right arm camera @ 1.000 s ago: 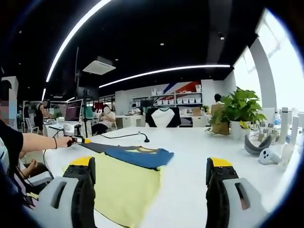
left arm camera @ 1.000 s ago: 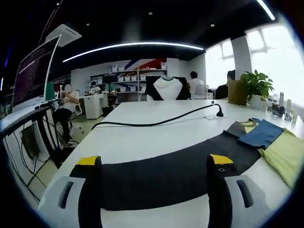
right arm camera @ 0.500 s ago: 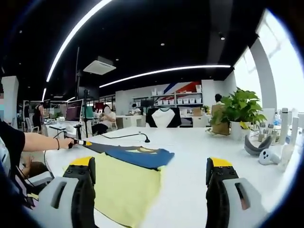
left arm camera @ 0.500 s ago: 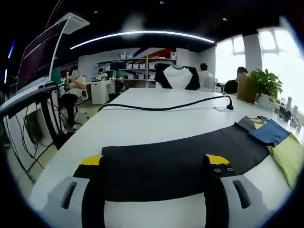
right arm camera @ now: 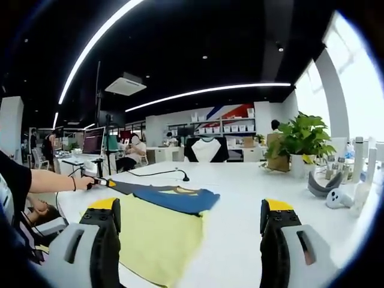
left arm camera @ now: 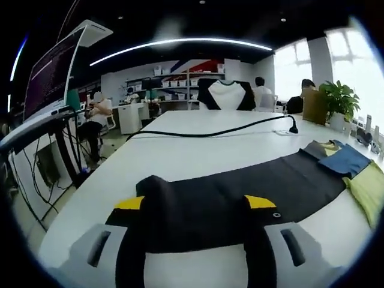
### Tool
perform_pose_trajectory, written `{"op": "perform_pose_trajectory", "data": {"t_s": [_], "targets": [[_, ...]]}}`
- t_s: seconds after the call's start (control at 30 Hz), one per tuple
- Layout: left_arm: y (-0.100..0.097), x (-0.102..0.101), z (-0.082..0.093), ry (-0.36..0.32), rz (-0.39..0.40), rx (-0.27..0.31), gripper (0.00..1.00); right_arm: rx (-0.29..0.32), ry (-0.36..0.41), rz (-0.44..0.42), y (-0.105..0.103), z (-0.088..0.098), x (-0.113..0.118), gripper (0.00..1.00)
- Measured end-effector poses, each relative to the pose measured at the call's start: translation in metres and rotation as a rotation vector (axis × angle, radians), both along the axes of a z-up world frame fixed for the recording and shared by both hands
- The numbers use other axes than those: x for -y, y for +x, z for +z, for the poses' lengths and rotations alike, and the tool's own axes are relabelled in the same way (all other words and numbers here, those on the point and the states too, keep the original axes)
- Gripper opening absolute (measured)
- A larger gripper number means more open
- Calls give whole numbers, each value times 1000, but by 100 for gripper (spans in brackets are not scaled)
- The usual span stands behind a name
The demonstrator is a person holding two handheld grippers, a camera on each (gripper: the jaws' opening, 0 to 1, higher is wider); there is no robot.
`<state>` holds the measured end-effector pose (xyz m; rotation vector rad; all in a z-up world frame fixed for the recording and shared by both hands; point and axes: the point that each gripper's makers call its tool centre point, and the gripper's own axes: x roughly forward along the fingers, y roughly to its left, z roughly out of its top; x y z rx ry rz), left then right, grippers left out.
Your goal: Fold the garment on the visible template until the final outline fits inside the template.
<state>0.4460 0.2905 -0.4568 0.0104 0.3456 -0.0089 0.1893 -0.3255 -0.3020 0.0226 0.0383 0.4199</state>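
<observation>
Lying stretched across the white surface (left arm camera: 198, 153): a soft, limp garment of yellow, blue and dark grey cloth (right arm camera: 157, 225), light, likely sagging. Left tongs (left arm camera: 195, 207) pinching the bunched dark sleeve end (left arm camera: 180, 207); right tongs (right arm camera: 189, 219) hovering agape above the yellow hem, a good hold.

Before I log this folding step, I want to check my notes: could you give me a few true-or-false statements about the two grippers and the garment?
1. The left gripper has its jaws around the dark sleeve of the garment. True.
2. The right gripper is shut on the yellow part. False: its jaws stand wide apart, above the yellow part.
3. The garment lies on a white table. True.
4. A potted plant stands on the garment. False: it stands apart on the table.
</observation>
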Motion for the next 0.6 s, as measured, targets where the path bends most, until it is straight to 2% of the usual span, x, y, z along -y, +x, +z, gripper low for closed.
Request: {"op": "perform_pose_trajectory", "data": {"t_s": [0.17,0.27,0.4,0.43,0.6], "targets": [[0,6,1,4,20,2,48,2,1,-2,-1,1,1,100],[1,14,2,4,17,1,28,3,2,-4,-1,2,2,100],[4,27,3,-68,7,12,7,6,3,-6,-1,3,3,100],[4,31,2,-93,2,12,4,7,3,-7,-1,3,3,100],[5,30,3,-176,27,10,3,14,5,-10,-3,6,5,100]]}}
